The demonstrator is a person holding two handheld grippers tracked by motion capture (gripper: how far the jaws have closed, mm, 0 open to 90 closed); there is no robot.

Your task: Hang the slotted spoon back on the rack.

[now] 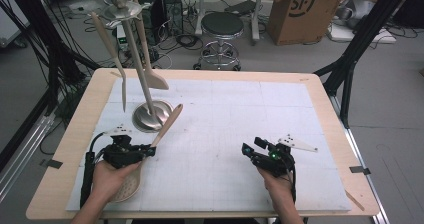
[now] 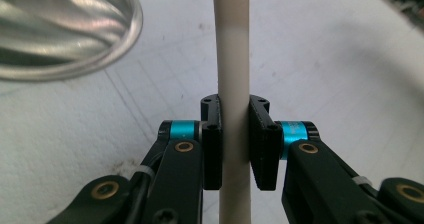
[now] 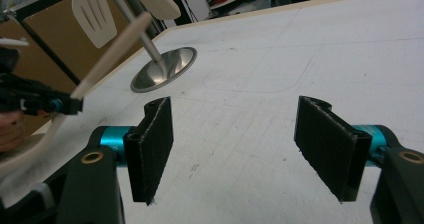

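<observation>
My left gripper is shut on the cream handle of a long spoon-like utensil, pads pressing on both sides. Its round perforated head lies low beside the person's left hand, and the handle tip slants up toward the metal rack's round base. From the rack's top hang a slim cream fork-like tool and a cream spatula. My right gripper hovers over the white mat at the right, open, nothing between its pads. The right gripper view also has the held handle and the left gripper.
A white mat covers most of the wooden table. The rack base stands at the mat's far left. Behind the table are a black stool, a cardboard box and cables on the floor; black frame legs stand at both sides.
</observation>
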